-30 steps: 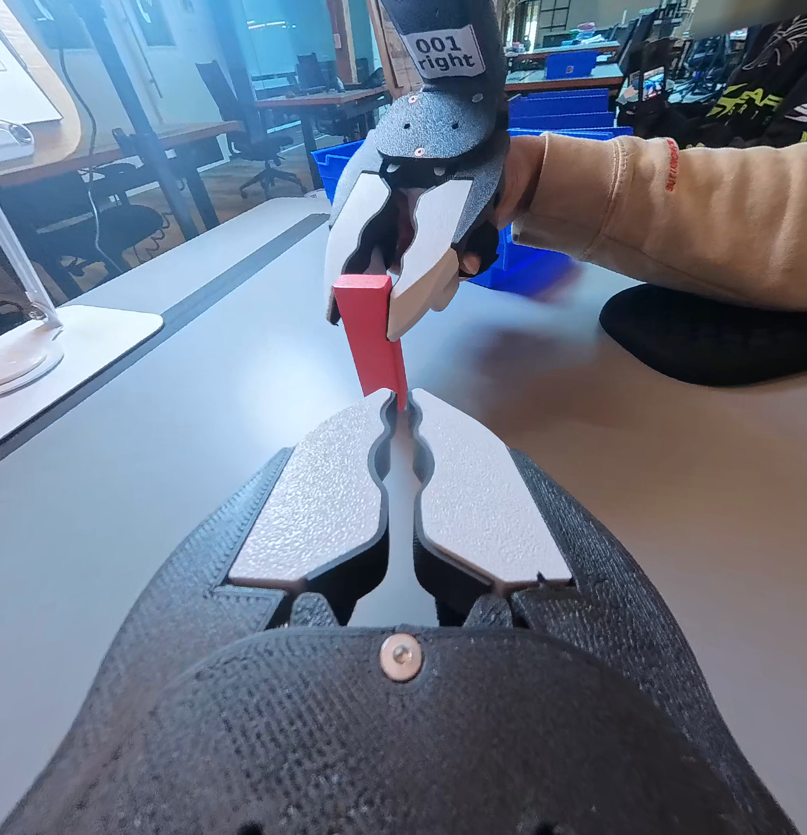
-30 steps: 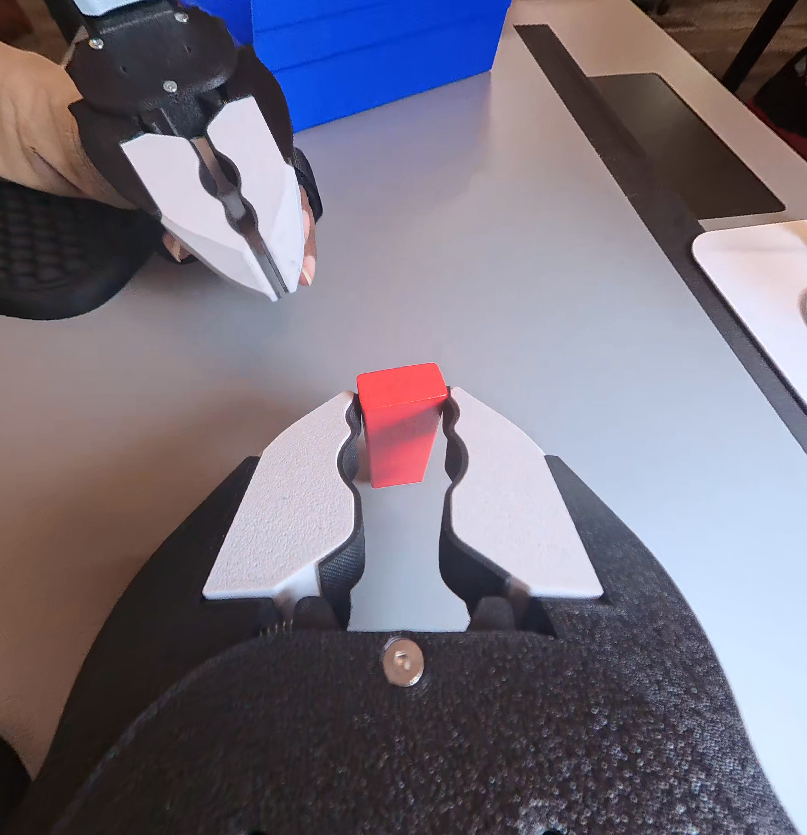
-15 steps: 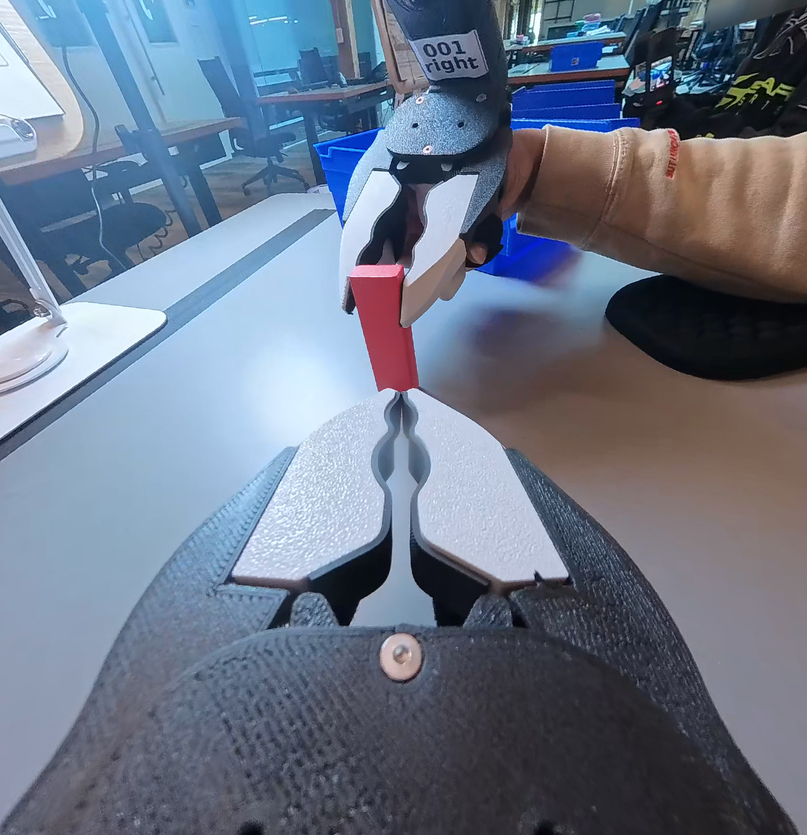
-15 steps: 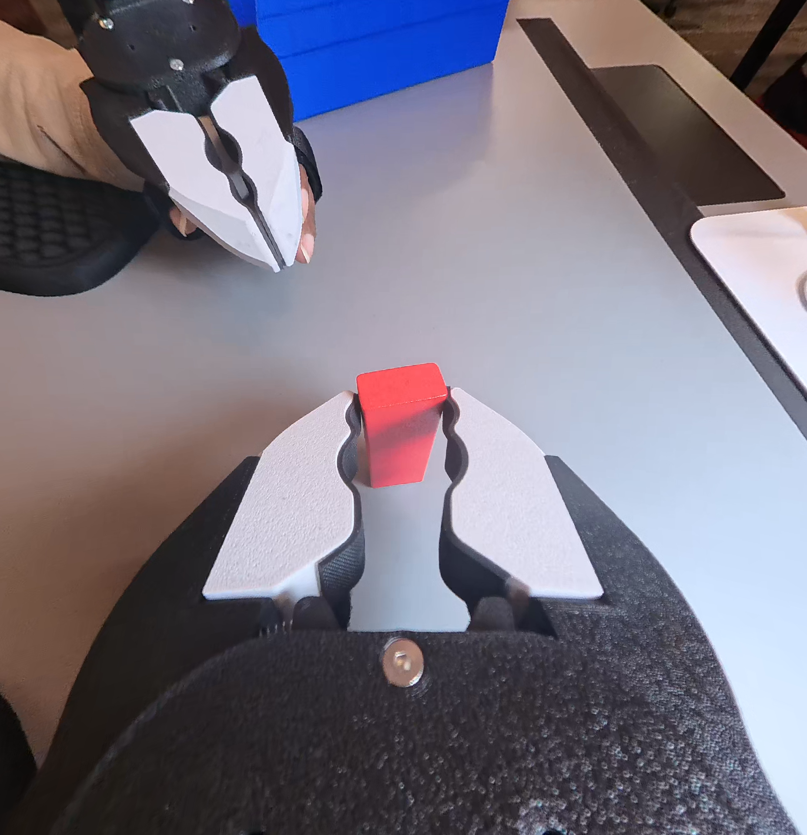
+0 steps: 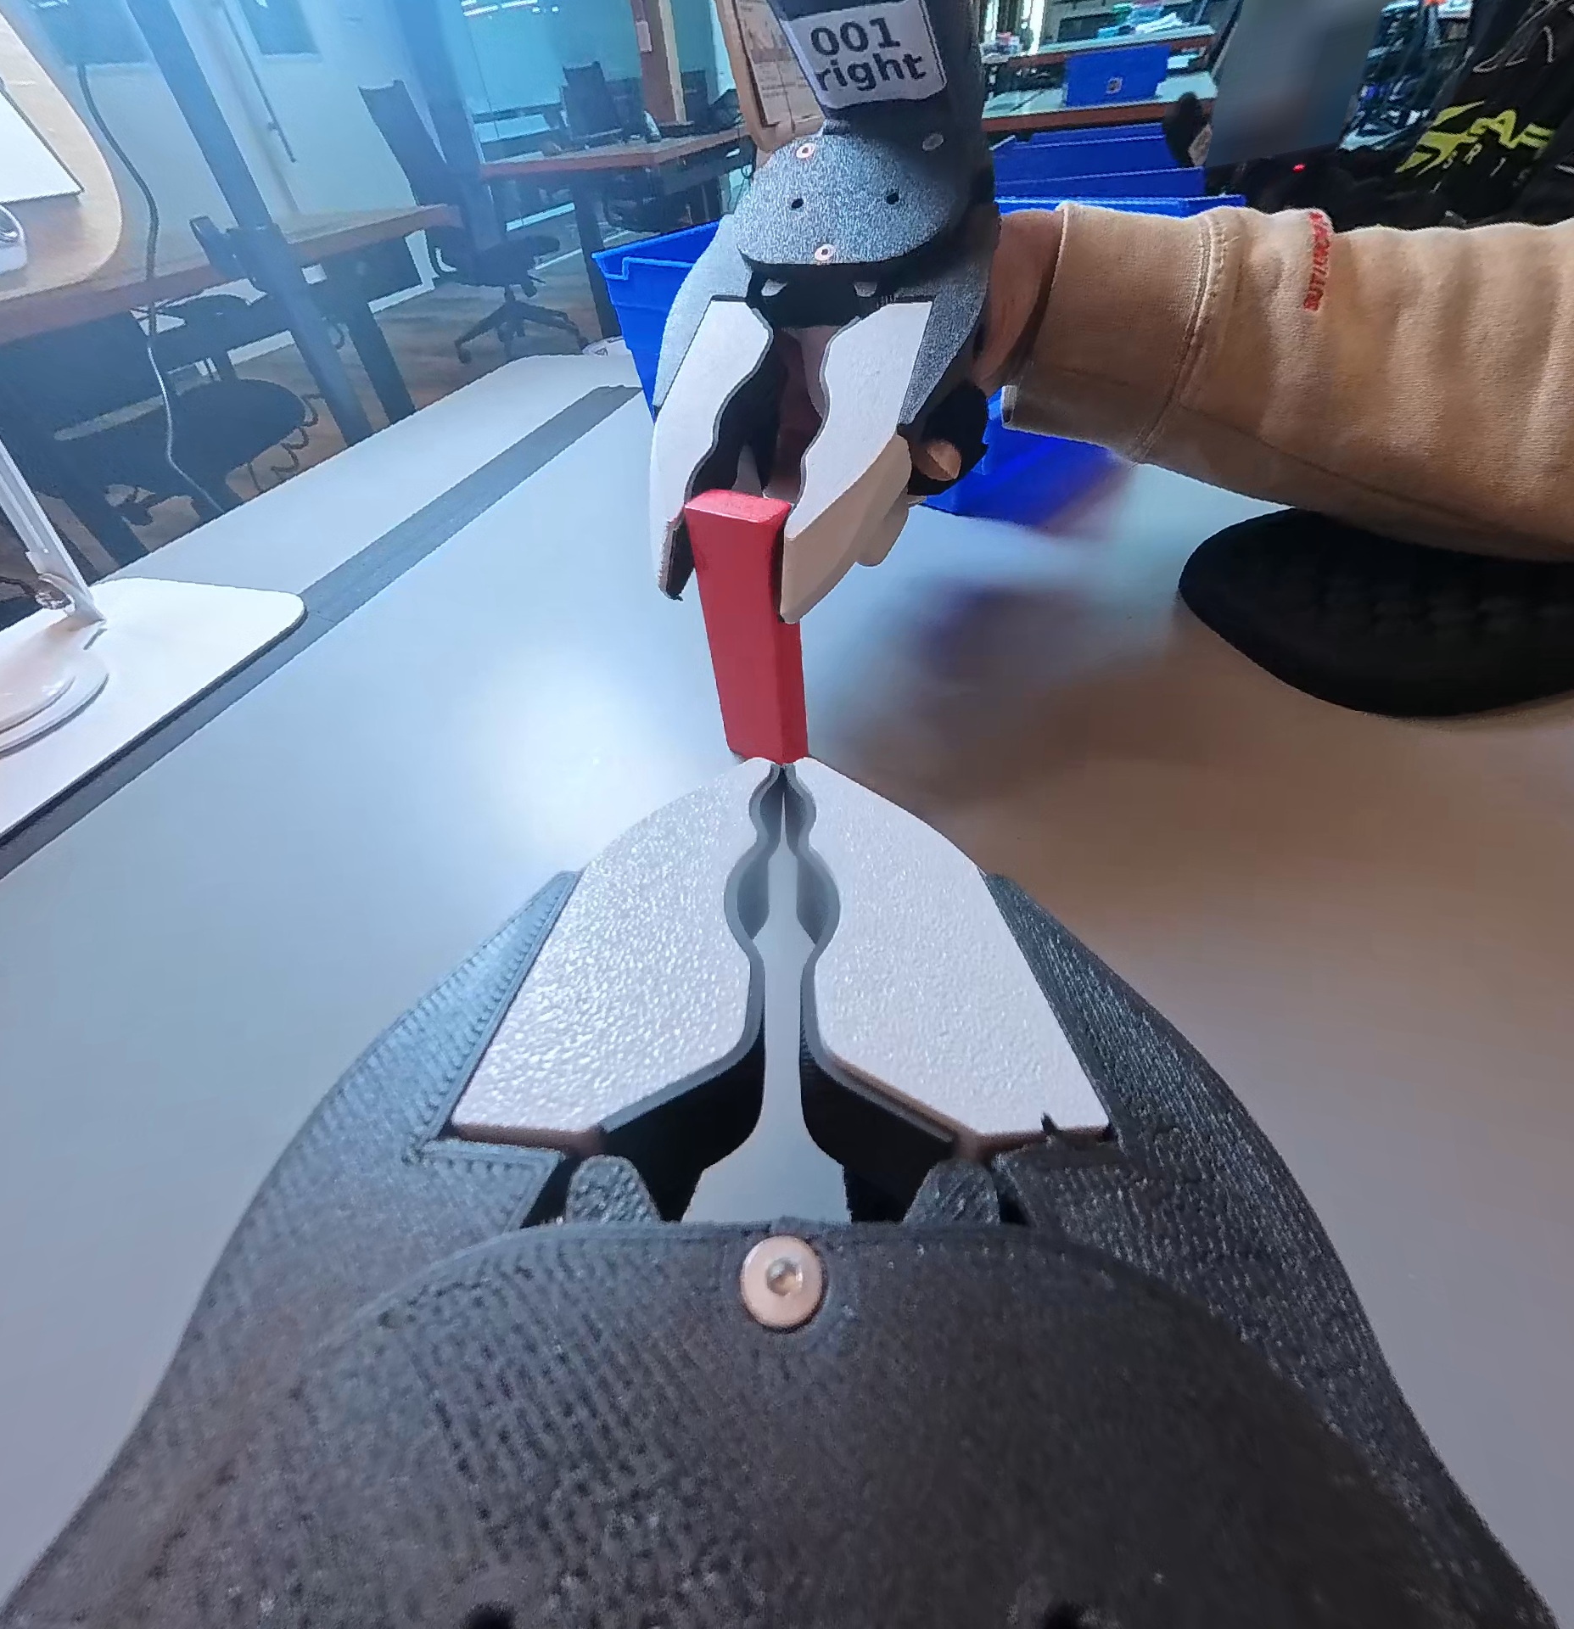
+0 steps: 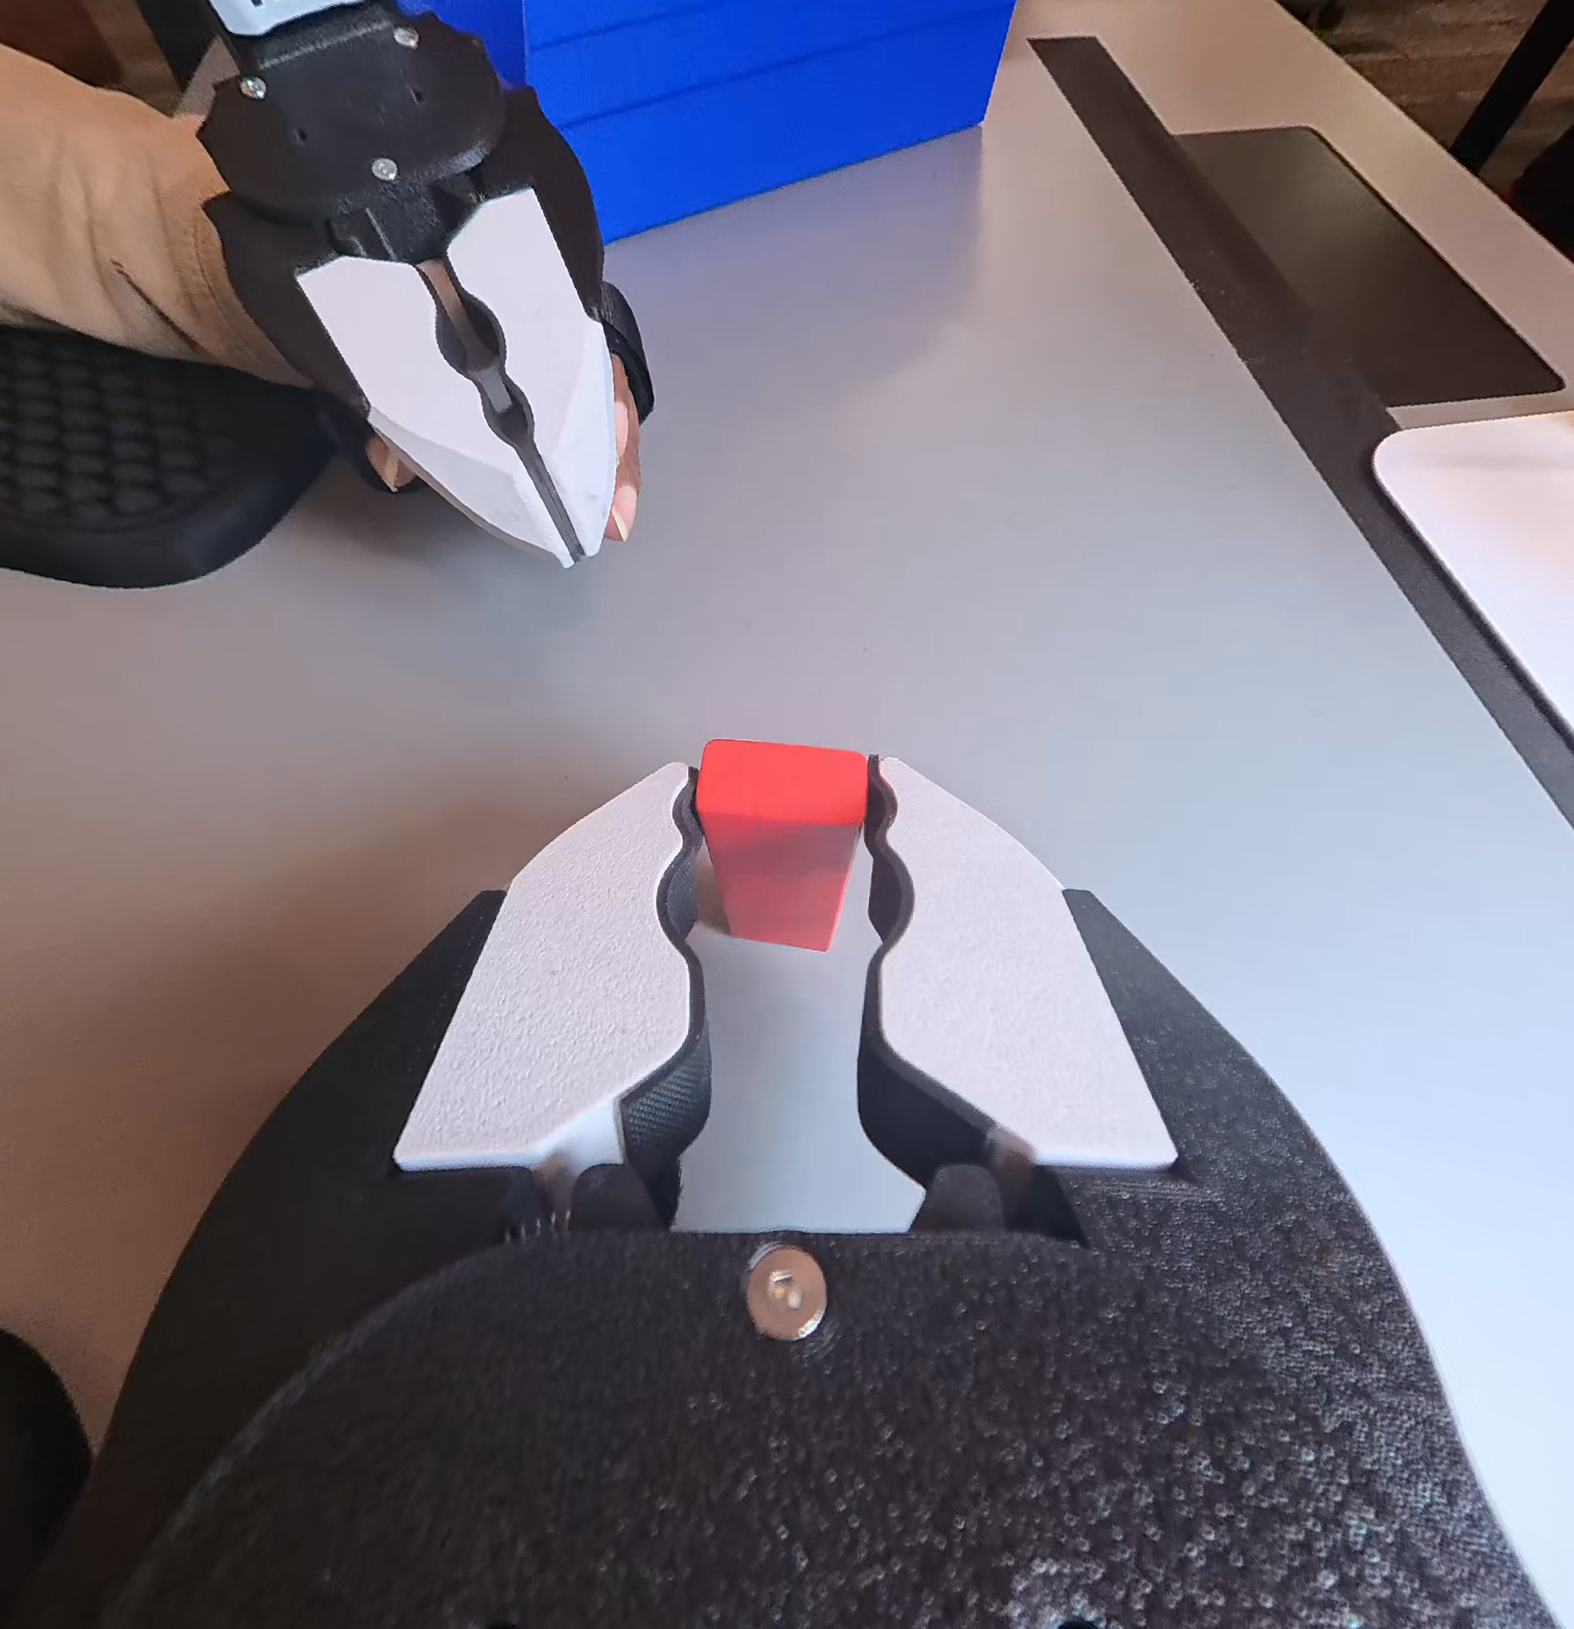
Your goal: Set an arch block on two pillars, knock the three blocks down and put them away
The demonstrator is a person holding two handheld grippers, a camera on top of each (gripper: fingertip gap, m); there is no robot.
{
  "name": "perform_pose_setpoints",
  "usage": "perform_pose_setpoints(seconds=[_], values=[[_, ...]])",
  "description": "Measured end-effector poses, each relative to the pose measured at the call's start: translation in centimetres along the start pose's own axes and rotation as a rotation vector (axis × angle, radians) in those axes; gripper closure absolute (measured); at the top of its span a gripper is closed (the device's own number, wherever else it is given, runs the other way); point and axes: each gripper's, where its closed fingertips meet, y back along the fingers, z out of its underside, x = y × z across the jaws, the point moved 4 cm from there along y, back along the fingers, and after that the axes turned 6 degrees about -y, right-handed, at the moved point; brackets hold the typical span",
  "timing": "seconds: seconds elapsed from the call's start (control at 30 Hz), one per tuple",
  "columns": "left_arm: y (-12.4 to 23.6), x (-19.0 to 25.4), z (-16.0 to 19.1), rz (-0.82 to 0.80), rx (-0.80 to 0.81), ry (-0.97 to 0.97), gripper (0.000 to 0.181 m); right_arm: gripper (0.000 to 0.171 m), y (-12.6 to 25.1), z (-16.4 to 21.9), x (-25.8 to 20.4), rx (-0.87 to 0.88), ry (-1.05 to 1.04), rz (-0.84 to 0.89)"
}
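A red pillar block (image 6: 779, 842) is upright between the fingertips of my right gripper (image 6: 781, 776), which is shut on its upper end. In the left wrist view the same red block (image 5: 752, 630) hangs from the right gripper (image 5: 730, 555), its lower end close to the grey table (image 5: 325, 793); I cannot tell if it touches. My left gripper (image 5: 781, 769) is shut and empty, its tips just in front of the block's lower end. It also shows in the right wrist view (image 6: 576, 551), off to the upper left. No arch or second pillar is in view.
A blue bin (image 6: 748, 97) stands at the far side of the table, with more blue bins (image 5: 1109, 176) behind. A black mesh pad (image 6: 104, 458) lies under the person's sleeve. A white lamp base (image 5: 122, 635) and a dark strip (image 6: 1277, 317) run along one edge. The tips of one gripper are about 8 cm away from the tips of the other.
The right gripper has carried the red block closer to my left gripper and more upright. The left gripper stays shut and has drawn nearer in the right wrist view.
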Motion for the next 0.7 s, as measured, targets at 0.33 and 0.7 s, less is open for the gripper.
perform_pose_setpoints(seconds=[0.33, 0.7], values=[[0.0, 0.0, 0.1, 0.001, -0.001, 0.003, 0.181, 0.135, 0.3, -0.4, -0.2, -0.002, 0.016, 0.012], [-0.1, 0.0, 0.2, 0.006, -0.008, 0.001, 0.181, 0.114, 1.5, -1.2, -0.1, -0.111, -0.008, 0.119]])
